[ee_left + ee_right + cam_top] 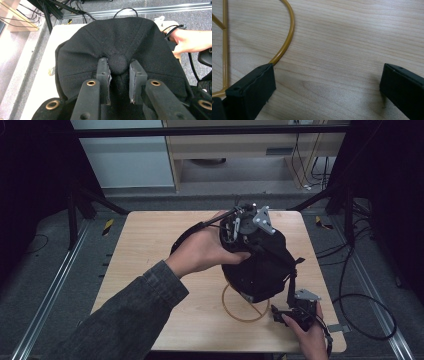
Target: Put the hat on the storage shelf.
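Observation:
A black cap (262, 265) hangs over the middle of the wooden table (150, 250). My left gripper (118, 63) is shut on the cap's top button (118, 63), one pad on each side of it. In the high view this left gripper (245, 227) sits at the cap's far end, held by a hand. A gold wire ring (244, 312) with thin spokes lies on the table under the cap's near edge. My right gripper (327, 80) stands open and low over the wood, with its left pad (254, 85) right beside the gold wire ring (287, 37). The right gripper (287, 314) is near the table's front right.
The table's front edge (240, 351) runs just below the right hand. Cables (365, 315) lie on the floor to the right. Metal rails (50, 290) run along both sides of the table, and black frame legs stand at the far corners.

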`<state>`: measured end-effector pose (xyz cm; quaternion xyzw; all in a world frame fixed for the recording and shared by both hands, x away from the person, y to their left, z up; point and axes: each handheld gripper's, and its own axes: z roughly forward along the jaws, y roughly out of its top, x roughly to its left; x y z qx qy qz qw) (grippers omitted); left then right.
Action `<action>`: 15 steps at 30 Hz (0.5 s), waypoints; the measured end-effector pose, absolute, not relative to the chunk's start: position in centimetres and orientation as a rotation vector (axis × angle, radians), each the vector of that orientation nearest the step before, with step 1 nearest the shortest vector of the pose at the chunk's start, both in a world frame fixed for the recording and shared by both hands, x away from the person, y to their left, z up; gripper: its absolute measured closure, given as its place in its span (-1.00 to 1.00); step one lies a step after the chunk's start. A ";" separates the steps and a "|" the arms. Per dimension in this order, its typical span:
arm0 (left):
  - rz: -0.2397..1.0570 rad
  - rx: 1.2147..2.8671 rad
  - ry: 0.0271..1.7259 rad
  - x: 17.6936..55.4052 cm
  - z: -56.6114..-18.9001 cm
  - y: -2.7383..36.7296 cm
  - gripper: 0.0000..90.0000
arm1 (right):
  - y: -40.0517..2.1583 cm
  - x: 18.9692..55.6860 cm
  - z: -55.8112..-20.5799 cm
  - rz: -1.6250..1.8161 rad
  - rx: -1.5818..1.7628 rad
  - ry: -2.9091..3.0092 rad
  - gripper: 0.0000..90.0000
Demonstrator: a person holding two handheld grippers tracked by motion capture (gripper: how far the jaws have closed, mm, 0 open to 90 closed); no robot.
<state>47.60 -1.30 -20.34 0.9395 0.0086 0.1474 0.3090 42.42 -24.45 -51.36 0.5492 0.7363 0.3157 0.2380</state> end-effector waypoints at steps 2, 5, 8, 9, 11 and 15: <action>0.390 2.483 0.023 47.6 -20.3 -1.3 0.64 | -24.4 42.4 -51.4 0.865 1.505 2.017 -0.99; 0.376 2.486 0.029 47.8 -20.6 -1.4 0.64 | -24.5 42.4 -51.4 0.865 1.505 2.017 -0.99; 0.372 2.492 0.031 47.9 -20.9 -1.4 0.64 | -24.4 42.4 -51.4 0.863 1.509 2.016 -0.99; 0.372 2.493 0.033 47.9 -21.0 -1.4 0.64 | -24.4 42.4 -51.4 0.865 1.508 2.017 -0.99; 0.362 2.489 0.041 48.1 -21.2 -1.4 0.64 | -24.4 42.4 -51.4 0.865 1.507 2.018 -0.99; 0.351 2.488 0.051 48.2 -21.6 -1.3 0.64 | -24.4 42.4 -51.4 0.866 1.508 2.018 -0.99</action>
